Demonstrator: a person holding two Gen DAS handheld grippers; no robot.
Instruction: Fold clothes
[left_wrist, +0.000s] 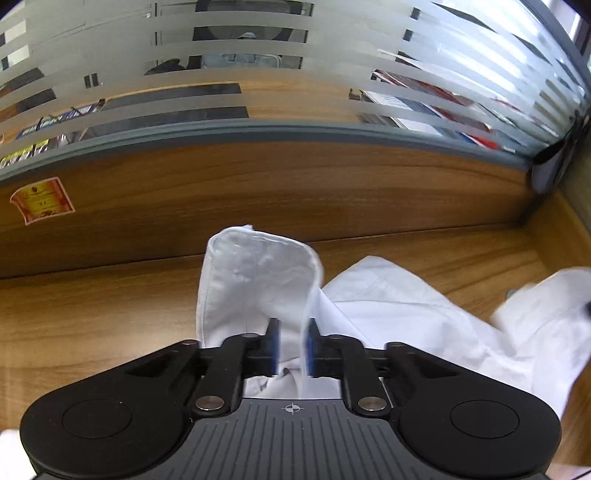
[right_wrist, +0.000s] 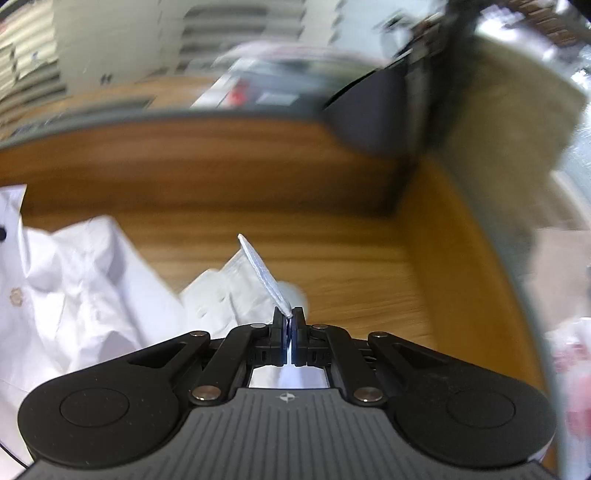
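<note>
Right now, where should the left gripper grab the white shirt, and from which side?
Take the shirt by the stiff cuff standing up over the left gripper, coming from below along the sleeve. Its doubled, stitched edge gives firmer purchase than the loose, crumpled body.

A wood-grain desk (left_wrist: 92, 314) carried the load, closed off at the back by a wooden partition panel (left_wrist: 258, 184) and by a side panel on the right. A crumpled white shirt (left_wrist: 406, 314) lay straight on the desktop, spreading toward the right side. In the right wrist view the shirt (right_wrist: 85, 280) sprawled left, bare wood beyond it.
</note>
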